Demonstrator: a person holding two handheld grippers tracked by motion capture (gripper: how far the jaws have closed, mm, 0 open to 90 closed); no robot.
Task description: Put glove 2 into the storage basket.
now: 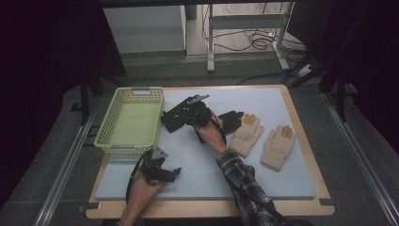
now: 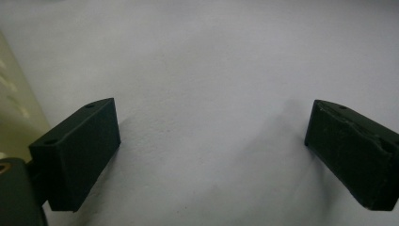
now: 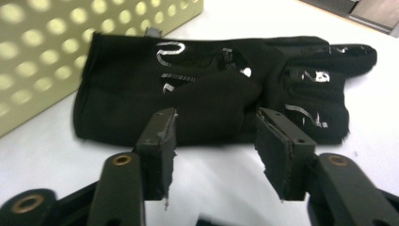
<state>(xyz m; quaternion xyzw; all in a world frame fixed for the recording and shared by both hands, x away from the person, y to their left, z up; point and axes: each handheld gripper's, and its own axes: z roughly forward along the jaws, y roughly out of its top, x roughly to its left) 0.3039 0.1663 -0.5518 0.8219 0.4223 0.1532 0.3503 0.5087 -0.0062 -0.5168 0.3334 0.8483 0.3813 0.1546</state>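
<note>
Right hand-held gripper (image 3: 214, 141) jaws apart, straddling black glove (image 3: 207, 89) beside basket (image 1: 115, 141). Pre-grasp step; next: close, lift. Left hand-held gripper (image 2: 211, 150) wide open, empty.

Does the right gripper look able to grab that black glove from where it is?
Probably yes. The right gripper is open and faces the black glove lying flat on the mat beside the basket, with a fold of the glove already between its jaws.

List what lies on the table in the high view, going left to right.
Yellow-green basket → left gripper → right gripper → black glove → first beige glove → second beige glove.
</note>
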